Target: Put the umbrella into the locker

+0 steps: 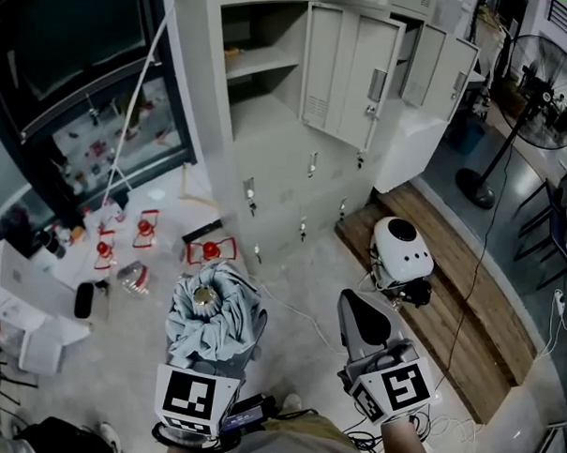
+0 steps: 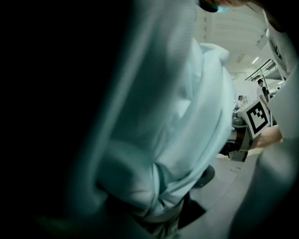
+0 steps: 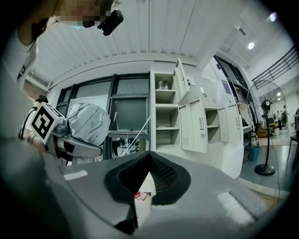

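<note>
Fingers of the left gripper (image 1: 207, 358) are clamped on the bundled pale-blue umbrella (image 1: 219, 312), held above the floor (image 1: 118, 354). Those of the right gripper (image 1: 359, 318) are pressed together, empty. Ahead stands the grey locker (image 1: 267, 164), one door (image 1: 351, 78) swung open.
</note>
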Tool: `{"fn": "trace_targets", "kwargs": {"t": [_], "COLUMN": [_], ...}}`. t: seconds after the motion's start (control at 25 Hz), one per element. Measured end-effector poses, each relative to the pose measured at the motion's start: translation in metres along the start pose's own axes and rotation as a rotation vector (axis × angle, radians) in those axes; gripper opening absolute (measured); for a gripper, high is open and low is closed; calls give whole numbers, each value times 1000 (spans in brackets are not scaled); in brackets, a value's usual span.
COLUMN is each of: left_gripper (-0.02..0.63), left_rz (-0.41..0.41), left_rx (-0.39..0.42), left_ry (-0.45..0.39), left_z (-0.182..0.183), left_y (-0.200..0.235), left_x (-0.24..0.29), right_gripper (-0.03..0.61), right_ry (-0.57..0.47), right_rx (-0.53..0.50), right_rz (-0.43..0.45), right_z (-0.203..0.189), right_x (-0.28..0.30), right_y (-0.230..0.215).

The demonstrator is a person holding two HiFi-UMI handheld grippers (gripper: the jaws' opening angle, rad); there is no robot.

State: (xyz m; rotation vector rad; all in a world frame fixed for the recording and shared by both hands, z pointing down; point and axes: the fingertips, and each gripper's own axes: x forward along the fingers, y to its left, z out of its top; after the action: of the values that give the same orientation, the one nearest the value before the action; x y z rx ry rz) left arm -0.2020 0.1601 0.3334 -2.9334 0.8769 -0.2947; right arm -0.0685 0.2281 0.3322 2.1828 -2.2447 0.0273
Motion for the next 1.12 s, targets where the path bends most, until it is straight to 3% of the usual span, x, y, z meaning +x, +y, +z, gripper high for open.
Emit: {"fn": "trace_targets", "kwargs": {"t": [0.64, 1.12], "left_gripper": [351, 353], "left_rz": [54, -48], "left_rx": [-1, -26], "left_ry": [-14, -26], "left_z": [10, -1], "left_y": [-22, -26], "left_x": [-3, 36], "right_gripper": [2, 2], "right_ry": [-36, -41], "right_rx": [-23, -48], "right_rz": [58, 18], "right_z": [1, -7], "right_x": [-12, -2], "right_y": [-13, -31]}}
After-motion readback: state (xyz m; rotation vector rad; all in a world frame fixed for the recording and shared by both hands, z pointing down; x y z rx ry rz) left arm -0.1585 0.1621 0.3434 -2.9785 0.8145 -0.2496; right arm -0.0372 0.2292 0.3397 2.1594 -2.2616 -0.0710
